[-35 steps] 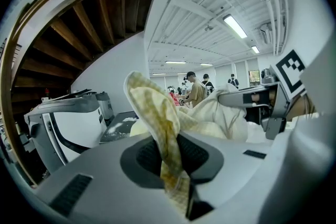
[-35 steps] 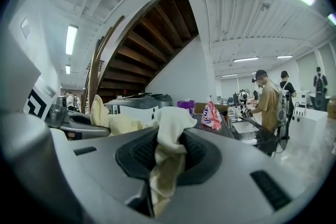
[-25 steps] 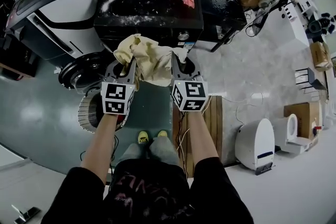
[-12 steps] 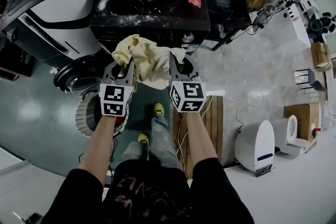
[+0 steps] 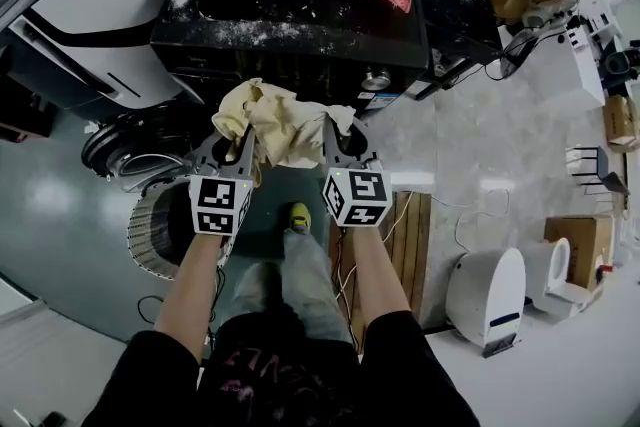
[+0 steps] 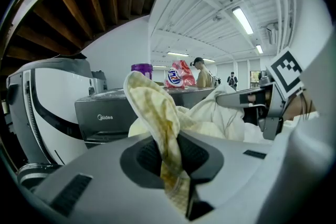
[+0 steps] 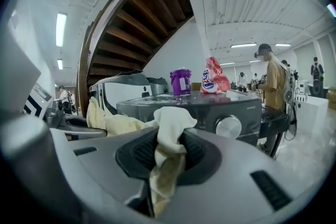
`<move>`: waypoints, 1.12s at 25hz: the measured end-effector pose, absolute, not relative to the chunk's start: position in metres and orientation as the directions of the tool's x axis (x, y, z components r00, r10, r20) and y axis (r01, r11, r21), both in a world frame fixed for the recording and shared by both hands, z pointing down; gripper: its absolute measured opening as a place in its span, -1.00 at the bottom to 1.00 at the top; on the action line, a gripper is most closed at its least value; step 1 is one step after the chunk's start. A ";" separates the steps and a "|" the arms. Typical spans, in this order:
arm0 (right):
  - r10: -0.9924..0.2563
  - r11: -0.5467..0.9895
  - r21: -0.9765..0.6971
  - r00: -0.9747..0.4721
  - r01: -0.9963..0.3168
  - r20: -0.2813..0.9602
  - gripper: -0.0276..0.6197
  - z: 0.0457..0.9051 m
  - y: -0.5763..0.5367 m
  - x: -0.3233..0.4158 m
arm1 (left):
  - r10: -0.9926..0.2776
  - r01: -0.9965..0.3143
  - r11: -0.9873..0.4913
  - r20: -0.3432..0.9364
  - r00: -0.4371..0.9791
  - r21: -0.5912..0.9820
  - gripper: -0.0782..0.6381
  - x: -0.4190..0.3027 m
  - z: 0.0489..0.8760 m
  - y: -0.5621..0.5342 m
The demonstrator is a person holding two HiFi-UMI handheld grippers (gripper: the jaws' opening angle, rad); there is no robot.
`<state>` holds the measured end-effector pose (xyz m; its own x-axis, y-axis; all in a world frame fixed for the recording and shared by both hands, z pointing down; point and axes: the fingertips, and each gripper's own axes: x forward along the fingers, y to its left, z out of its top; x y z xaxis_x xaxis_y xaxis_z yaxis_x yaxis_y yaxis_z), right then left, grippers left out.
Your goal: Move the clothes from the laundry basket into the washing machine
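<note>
Our left gripper (image 5: 238, 147) and right gripper (image 5: 338, 141), each pinched tight on the crumpled pale-yellow cloth (image 5: 285, 120), have sunk before the dark grey washing machine (image 5: 290, 35). Loading looks next.

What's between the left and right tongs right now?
A pale yellow cloth spans the gap, one end pinched in the left tongs, the other in the right tongs. Head view shows it best.

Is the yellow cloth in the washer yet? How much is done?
Not yet. Done: the cloth is out of the basket. In hand: the left tool and the right tool both pinch it, holding it up in front of the washer. Left: putting it inside the washer.
</note>
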<state>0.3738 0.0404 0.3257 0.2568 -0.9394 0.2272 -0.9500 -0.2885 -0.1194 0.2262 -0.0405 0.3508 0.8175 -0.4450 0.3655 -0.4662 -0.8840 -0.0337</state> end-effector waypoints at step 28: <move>-0.972 -0.236 -0.064 0.233 -0.970 0.042 -0.71 0.577 -0.031 0.420 | -0.493 -0.492 -0.869 0.148 0.858 -0.040 -0.61 0.298 0.613 -0.110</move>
